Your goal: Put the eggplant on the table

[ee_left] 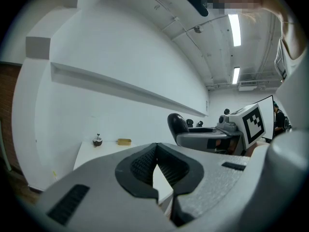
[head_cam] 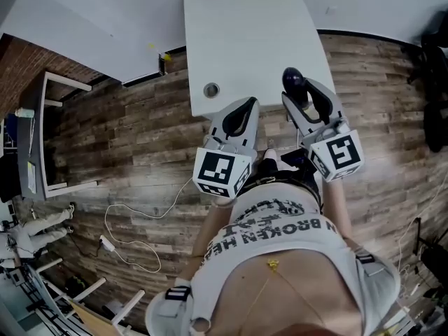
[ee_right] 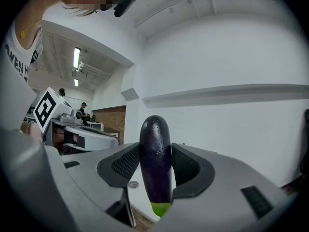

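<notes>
A dark purple eggplant stands upright, green stem end down, between the pads of my right gripper, which is shut on it. In the head view the eggplant pokes out of the right gripper just past the near edge of the white table. My left gripper is beside it at the same edge, shut and holding nothing. In the left gripper view its fingertips touch, and the eggplant shows to the right.
On the table are a round grommet near the front, a small dark object and a yellow block at the far end. Wood floor surrounds it, with a white cable to the left and a white wall behind.
</notes>
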Tool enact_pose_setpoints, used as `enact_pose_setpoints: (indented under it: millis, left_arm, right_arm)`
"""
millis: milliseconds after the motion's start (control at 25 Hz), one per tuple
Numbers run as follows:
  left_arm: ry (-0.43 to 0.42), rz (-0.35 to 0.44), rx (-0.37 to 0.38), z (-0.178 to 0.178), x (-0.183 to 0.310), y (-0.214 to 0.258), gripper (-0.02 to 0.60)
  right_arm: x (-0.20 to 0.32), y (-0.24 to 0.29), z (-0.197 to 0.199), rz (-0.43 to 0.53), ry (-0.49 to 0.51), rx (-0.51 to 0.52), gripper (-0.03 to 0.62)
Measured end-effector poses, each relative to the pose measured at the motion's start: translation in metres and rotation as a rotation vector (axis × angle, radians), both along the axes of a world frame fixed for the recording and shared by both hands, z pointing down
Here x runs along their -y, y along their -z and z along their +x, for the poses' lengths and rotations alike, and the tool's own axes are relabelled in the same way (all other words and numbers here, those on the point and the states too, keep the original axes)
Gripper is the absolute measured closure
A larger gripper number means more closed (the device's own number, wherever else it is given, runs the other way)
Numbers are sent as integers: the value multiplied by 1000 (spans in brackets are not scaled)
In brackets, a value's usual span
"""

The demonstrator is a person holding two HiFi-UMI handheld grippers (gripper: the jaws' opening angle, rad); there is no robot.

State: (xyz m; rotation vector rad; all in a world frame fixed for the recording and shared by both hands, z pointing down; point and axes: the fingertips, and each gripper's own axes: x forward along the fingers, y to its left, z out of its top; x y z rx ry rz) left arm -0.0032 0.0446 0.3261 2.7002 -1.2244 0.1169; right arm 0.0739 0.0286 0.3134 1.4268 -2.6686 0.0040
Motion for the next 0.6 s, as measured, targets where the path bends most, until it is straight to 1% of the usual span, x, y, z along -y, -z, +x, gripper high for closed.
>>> enact_pose_setpoints:
  millis: [240,600]
  left_arm:
    - [19,8,14,22,15,-2,575]
    - [35,-25,33,20,38,-14,575]
  right_arm:
    - [17,-5,18,-6,33,-5,390]
    - [41,-17,16,-33,56,-1,390]
